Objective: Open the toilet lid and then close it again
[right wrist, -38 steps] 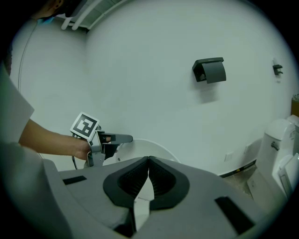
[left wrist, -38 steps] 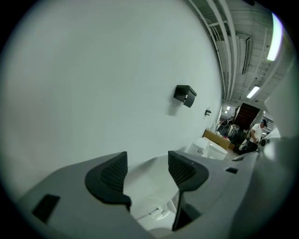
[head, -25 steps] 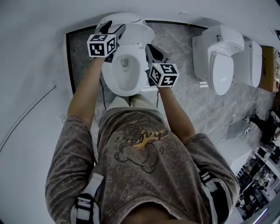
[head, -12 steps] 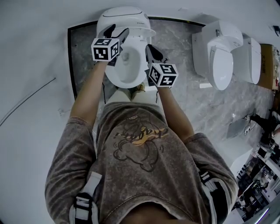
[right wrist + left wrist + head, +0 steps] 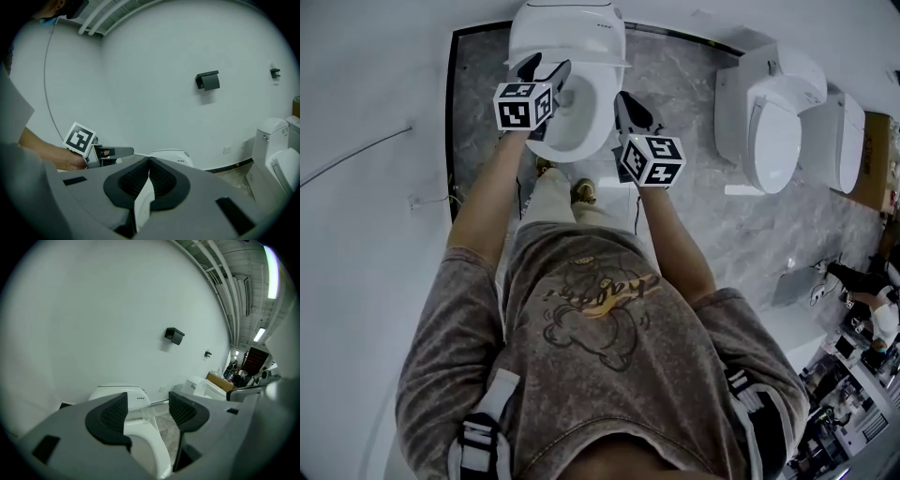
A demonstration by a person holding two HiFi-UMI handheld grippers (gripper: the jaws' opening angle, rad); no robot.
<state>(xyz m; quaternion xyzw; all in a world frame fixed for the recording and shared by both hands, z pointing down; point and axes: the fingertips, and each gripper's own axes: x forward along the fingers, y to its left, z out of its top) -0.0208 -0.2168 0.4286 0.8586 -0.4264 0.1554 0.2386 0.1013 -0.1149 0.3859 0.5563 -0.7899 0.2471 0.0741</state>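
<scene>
- While the person stands over the toilet (image 5: 574, 133), the left claw (image 5: 147, 404) hangs released above its bowl.
- Right claw (image 5: 149, 161) is clenched on the thin white edge of the toilet lid (image 5: 143, 201).

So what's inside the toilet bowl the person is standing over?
Only the bare white inside of the toilet bowl shows, with nothing lying in it. The left gripper covers the bowl's left side, so that part, and any water, cannot be made out.

mottled brown cartoon-print t-shirt (image 5: 600, 319), grey harness straps (image 5: 478, 431), black-and-white marker cubes (image 5: 522, 105)
</scene>
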